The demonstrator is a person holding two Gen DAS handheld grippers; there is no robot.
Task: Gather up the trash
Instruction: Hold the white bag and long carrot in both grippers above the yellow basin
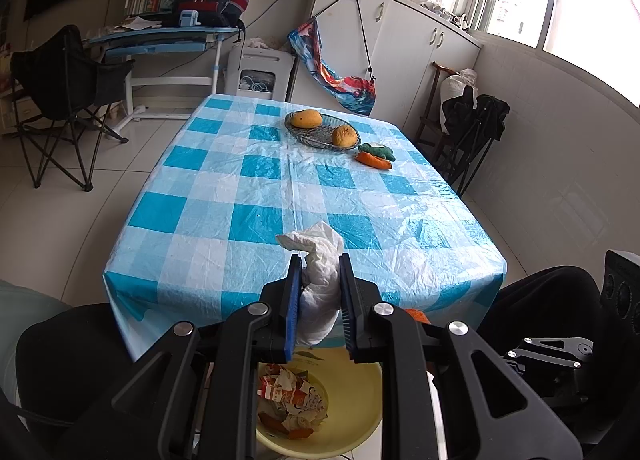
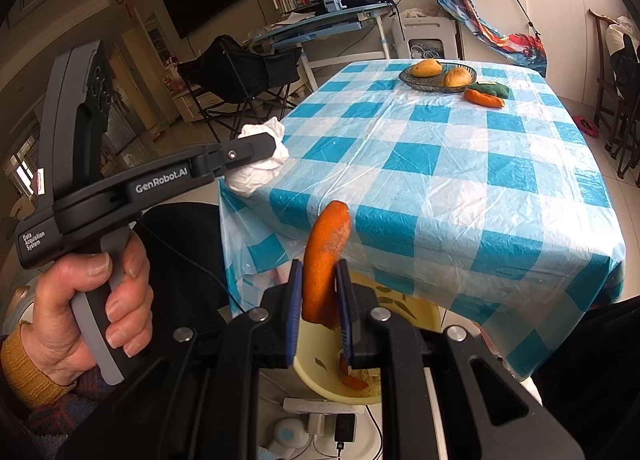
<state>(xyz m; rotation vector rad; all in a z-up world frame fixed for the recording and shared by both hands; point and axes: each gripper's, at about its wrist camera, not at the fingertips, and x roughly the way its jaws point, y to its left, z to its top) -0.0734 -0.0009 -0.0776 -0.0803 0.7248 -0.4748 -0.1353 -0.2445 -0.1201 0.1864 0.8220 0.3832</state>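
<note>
The left gripper (image 1: 320, 260) is clamping a crumpled white tissue (image 1: 320, 272) between its pads, above the yellow bin (image 1: 360, 400) at the table's near edge. The right gripper (image 2: 319, 266) is pinching an orange peel (image 2: 326, 252), upright, over the same bin.

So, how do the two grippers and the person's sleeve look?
Both grippers are black with silver bolts and blue ribbed pads. The left gripper has a grey handle and white "GenRobot.AI" and "Data Acquisition System" lettering. The right gripper matches. The sleeve has a mustard knitted cuff.
</note>
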